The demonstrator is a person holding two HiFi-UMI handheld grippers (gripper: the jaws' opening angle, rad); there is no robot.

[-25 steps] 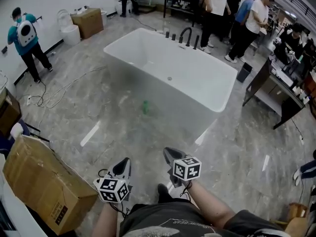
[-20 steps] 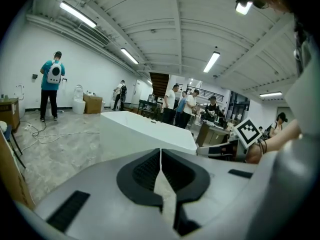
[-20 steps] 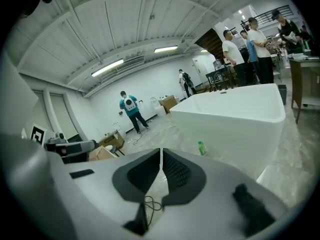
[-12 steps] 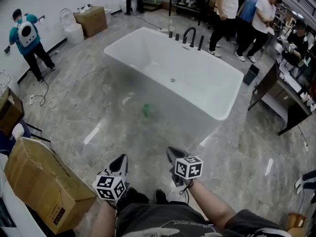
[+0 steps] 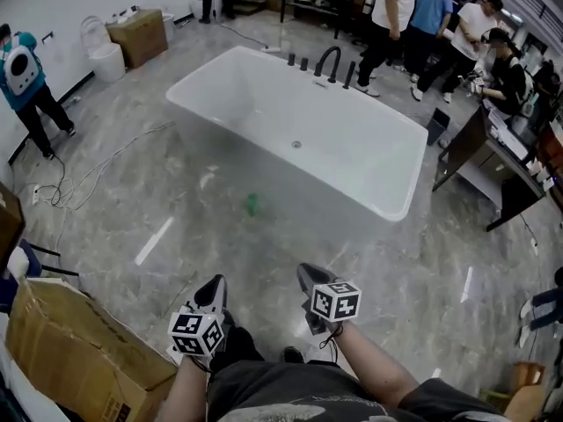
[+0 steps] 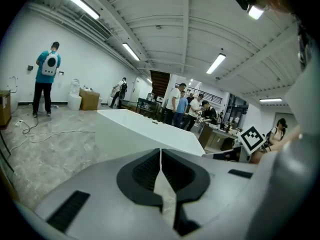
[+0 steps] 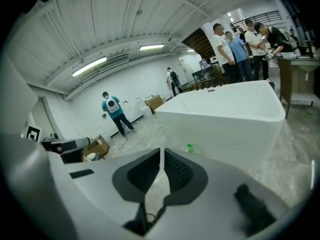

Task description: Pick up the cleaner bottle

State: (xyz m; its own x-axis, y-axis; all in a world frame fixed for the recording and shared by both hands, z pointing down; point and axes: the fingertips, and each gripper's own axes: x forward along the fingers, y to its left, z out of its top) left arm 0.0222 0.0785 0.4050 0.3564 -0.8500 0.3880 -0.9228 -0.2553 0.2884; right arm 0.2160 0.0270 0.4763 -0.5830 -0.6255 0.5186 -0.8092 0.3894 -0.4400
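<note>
The cleaner bottle [image 5: 252,204] is a small green bottle standing on the marble floor against the near wall of the white bathtub [image 5: 387,207]. In the right gripper view the bottle [image 7: 190,147] shows just above and right of the jaw tips, far off. My left gripper [image 5: 216,282] and right gripper [image 5: 306,272] are held side by side in front of the person's body, well short of the bottle. Both are shut with nothing in them: the left gripper [image 6: 160,152] and the right gripper [image 7: 162,152] each show their pads pressed together.
A large cardboard box [image 5: 79,352] sits at the near left. Loose cables [image 5: 88,172] trail over the floor on the left. A toilet [image 5: 106,58] and another box [image 5: 136,35] stand by the far wall. Several people and dark desks [image 5: 493,170] are behind and right of the tub.
The person has walked forward, so the bottle and tub sit lower and nearer in the head view. Both grippers stayed shut and kept their places in front of the body.
</note>
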